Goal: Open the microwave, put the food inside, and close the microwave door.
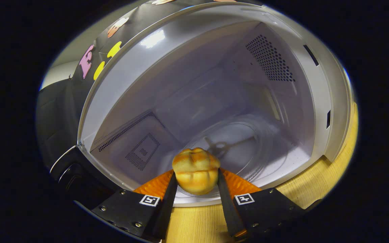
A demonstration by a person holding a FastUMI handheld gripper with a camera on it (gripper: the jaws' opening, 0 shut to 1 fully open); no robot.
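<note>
Two fingers are clenched on the bread roll [196, 170], one pressing each flank, so your gripper [194, 184] is grasping the food and carrying it. The roll sits between the fingertips, at the threshold of the microwave [319, 101], whose door [57, 111] stands swung open on the left.

Key relation: the glass turntable [245, 148] lies straight ahead of the roll and a little lower, just beyond the fingertips, inside the cavity. The fingers point along the cavity's depth toward the back wall. Judged from this, your coming move is a short push forward, then a lowering onto the turntable before you loosen the grip.

Orientation of the roll: it is squat and rounded, with no strong long axis that I can make out. Its scored, browned top faces up and slightly toward the cavity; its paler underside faces down toward the wooden table [319, 182] and the front lip of the cavity floor.

Clearance: the cavity opening is wide on both sides of the fingers, the perforated vent [270, 60] on the right wall well apart from them.

Task status, as judged: door open, food not yet set down, door closing not yet done.
</note>
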